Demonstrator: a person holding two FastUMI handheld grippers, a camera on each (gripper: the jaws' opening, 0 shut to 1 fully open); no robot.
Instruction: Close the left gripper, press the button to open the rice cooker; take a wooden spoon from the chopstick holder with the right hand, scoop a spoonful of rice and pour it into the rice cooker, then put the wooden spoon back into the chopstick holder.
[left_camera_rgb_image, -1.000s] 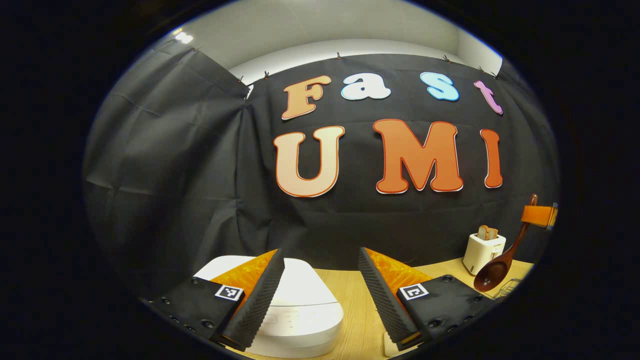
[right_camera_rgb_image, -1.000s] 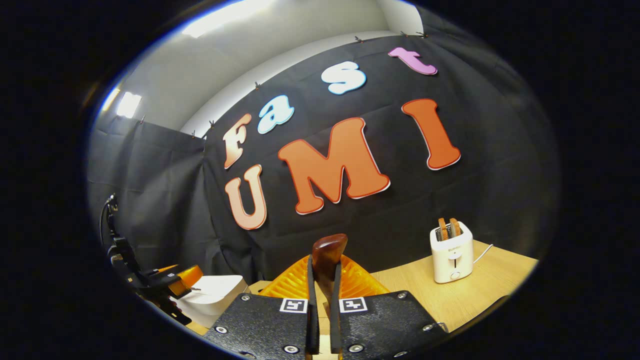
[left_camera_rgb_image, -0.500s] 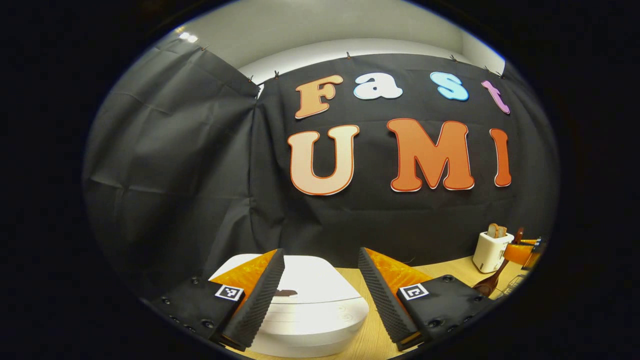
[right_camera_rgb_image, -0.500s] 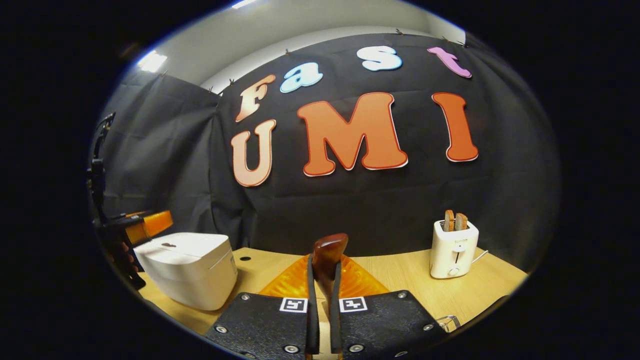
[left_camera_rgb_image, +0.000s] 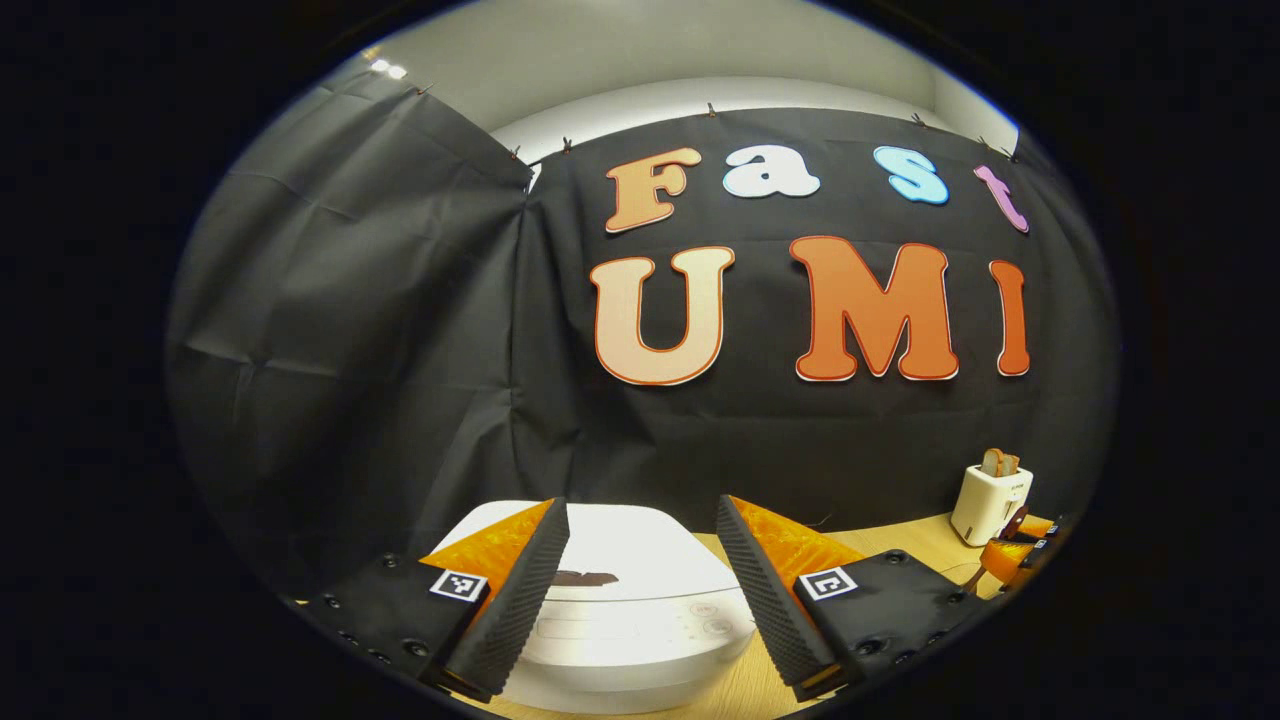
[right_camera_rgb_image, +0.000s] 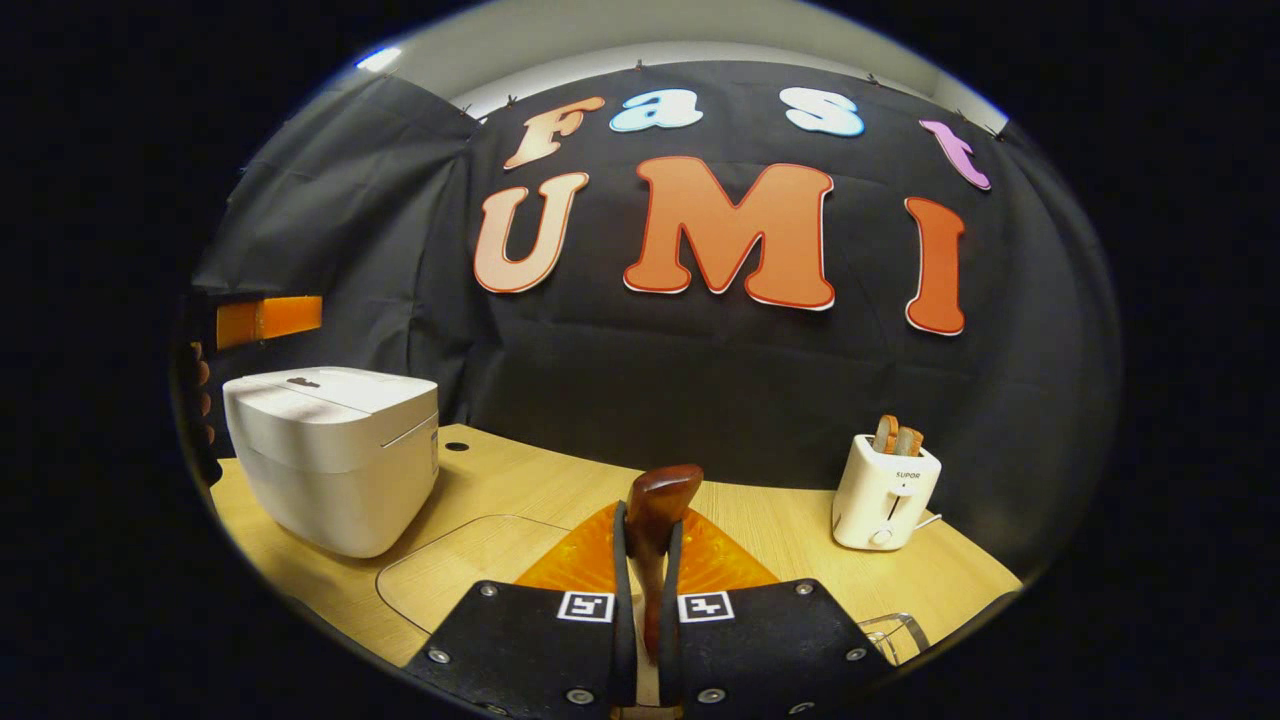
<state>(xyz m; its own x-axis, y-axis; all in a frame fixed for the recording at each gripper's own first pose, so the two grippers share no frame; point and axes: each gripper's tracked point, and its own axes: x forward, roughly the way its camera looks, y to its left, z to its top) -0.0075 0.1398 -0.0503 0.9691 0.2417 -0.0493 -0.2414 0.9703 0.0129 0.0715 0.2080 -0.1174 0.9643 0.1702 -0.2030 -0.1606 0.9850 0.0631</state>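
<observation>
- Two tools: left tool (left_camera_rgb_image: 642, 580) spread wide above the closed rice cooker (left_camera_rgb_image: 630, 610), whose base is cut off.
- Right tool (right_camera_rgb_image: 640, 600) clenched on the wooden spoon (right_camera_rgb_image: 655, 510); bowl hidden below.
- Toaster (right_camera_rgb_image: 882, 490) on counter (right_camera_rgb_image: 520, 480).

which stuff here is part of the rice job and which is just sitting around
Job: rice cooker, lid shut; wooden spoon clamped in the right gripper; left gripper, open over the cooker.
Lying about: toaster with bread, table.
</observation>
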